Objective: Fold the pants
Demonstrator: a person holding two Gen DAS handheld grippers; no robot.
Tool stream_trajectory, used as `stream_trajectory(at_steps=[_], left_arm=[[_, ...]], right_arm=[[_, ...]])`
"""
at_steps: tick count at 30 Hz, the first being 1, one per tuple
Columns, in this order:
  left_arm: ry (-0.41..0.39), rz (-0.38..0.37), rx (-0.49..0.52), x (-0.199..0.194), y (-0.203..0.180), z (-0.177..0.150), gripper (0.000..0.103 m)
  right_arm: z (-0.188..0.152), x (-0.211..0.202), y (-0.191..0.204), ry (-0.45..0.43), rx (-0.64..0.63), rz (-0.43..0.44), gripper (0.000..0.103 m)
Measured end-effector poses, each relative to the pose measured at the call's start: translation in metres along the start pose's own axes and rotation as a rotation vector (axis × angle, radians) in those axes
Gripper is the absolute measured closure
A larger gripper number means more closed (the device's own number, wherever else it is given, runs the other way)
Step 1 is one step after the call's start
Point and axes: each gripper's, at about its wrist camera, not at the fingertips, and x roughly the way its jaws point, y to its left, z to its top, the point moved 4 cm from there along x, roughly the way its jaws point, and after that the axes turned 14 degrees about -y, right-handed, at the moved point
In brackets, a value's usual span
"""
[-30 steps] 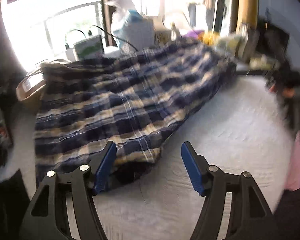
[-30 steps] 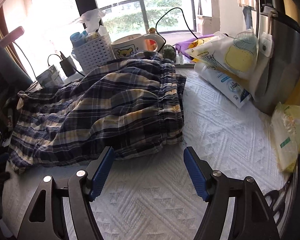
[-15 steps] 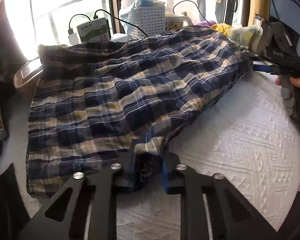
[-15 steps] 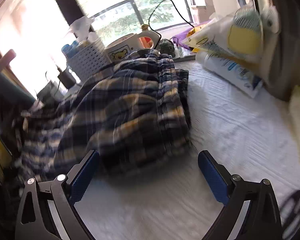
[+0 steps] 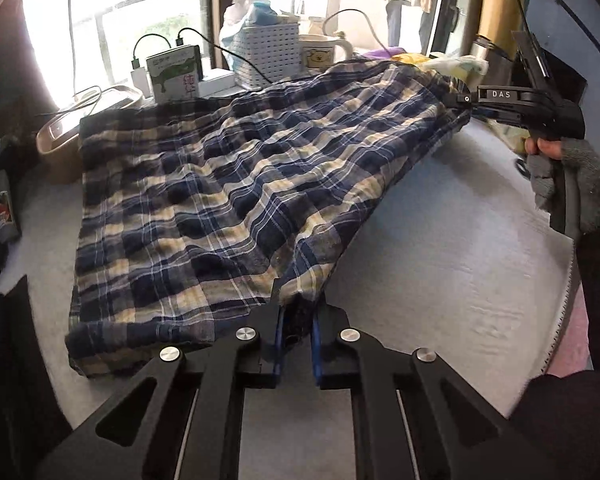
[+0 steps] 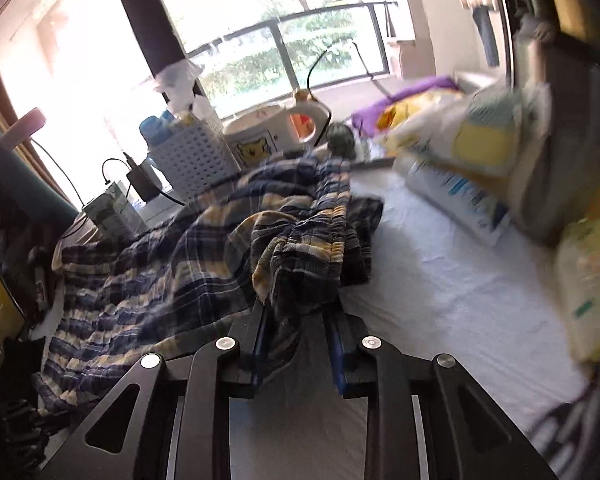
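Navy, cream and white plaid pants [image 5: 228, 184] lie spread on a white textured cover [image 5: 440, 264]. My left gripper [image 5: 296, 312] is shut on the pants' near hem corner, which bunches between the blue pads. My right gripper [image 6: 296, 320] is shut on the gathered elastic waistband [image 6: 320, 240] and holds it lifted off the cover. The right gripper also shows in the left wrist view [image 5: 468, 100] at the far right end of the pants [image 6: 160, 272], held by a gloved hand [image 5: 568, 176].
Behind the pants stand a white lattice basket [image 5: 266, 50], a bear mug [image 5: 320, 52], a charger box [image 5: 174, 76] with cables and a window. Bags and packets [image 6: 472, 152] pile at the right. Dark items line the left edge [image 5: 4, 208].
Both grippers went from open to shut on the pants: the left on the hem corner, the right on the waistband. The right end of the pants has been lifted.
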Motion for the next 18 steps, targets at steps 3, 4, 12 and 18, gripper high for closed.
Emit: stream_trajectory(at_steps=[3,4,12,18], left_arm=[[0.010,-0.021,-0.017,-0.002,-0.001,-0.003,0.094],[0.014,-0.025,-0.019,-0.002,0.000,-0.004,0.094],[0.088,-0.078,-0.088,-0.008,0.001,-0.035,0.092],[0.078,-0.055,-0.174,-0.033,0.039,-0.033,0.069]], right_arm=[[-0.006,-0.020,-0.007,0.001,-0.011,-0.008,0.077],[-0.010,-0.028,-0.010,0.003,-0.014,-0.012,0.077],[-0.054,-0.044,-0.033,0.083,-0.051,-0.092,0.077],[-0.053,-0.061,-0.046,0.050,-0.088,-0.204,0.031]])
